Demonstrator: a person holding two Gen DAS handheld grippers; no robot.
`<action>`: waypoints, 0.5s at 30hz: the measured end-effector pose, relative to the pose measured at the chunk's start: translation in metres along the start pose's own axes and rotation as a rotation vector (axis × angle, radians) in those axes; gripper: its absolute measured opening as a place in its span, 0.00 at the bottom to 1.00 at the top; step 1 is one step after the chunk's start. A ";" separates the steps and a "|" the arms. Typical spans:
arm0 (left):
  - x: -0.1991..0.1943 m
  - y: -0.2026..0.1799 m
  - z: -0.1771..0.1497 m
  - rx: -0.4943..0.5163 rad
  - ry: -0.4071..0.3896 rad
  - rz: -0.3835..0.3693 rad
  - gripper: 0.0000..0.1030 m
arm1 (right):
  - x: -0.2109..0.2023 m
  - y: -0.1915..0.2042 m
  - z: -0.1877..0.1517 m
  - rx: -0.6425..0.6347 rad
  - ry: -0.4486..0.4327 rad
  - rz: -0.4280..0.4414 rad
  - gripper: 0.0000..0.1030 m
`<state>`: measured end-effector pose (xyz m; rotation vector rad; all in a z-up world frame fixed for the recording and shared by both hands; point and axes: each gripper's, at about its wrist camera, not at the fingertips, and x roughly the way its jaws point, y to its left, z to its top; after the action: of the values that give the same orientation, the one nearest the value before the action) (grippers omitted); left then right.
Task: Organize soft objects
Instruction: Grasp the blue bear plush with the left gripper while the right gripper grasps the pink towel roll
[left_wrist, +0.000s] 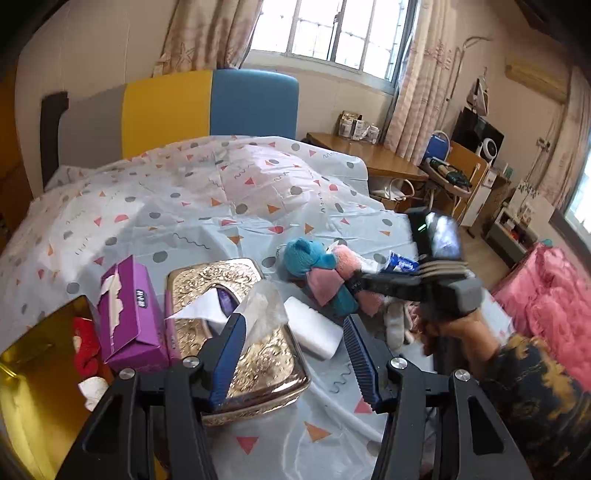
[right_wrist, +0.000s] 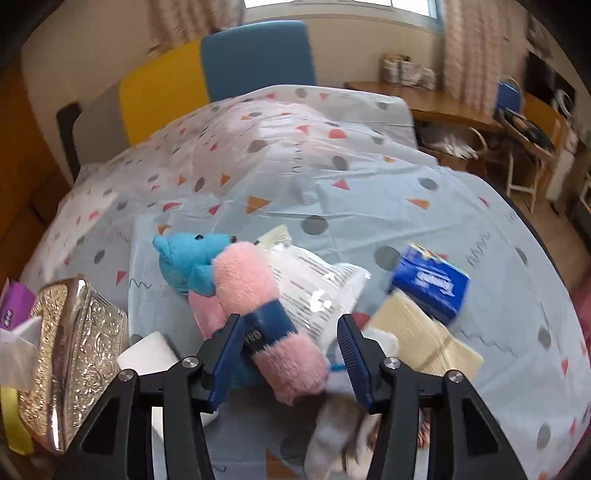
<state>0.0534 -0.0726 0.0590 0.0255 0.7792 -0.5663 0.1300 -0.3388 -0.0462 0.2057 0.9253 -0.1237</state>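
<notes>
Right gripper (right_wrist: 291, 354), jaws spread, hovers over the pink roll (right_wrist: 258, 314); left gripper (left_wrist: 291, 354) hangs spread, empty. A closing pinch could snag the wrapper (right_wrist: 314, 288) beside it.

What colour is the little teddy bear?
Turquoise blue; the teddy bear shows best in the right wrist view.

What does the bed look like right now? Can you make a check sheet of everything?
Surface: bed cover, pale with triangles and dots.
Job's things: blue plush bear lying against pink plush roll; grey-white soft toy in front of them.
Clutter: gold tissue box, purple tissue box, blue tissue pack, white block.
Grippers: left claw open, empty; right claw open, astride the pink roll.
Cables: nothing seen.
Surroundings: window, wooden desk.
</notes>
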 end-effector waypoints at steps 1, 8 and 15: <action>0.002 0.000 0.003 -0.002 -0.002 -0.004 0.55 | 0.009 0.001 0.000 -0.004 0.024 0.002 0.51; 0.031 -0.007 0.034 -0.050 0.029 -0.027 0.56 | 0.033 -0.003 -0.007 -0.020 0.120 0.016 0.37; 0.089 -0.040 0.055 -0.036 0.117 0.017 0.56 | -0.009 -0.044 0.004 0.195 -0.010 0.034 0.36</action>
<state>0.1214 -0.1613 0.0461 0.0323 0.9022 -0.5384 0.1193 -0.3828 -0.0416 0.4009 0.8999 -0.1840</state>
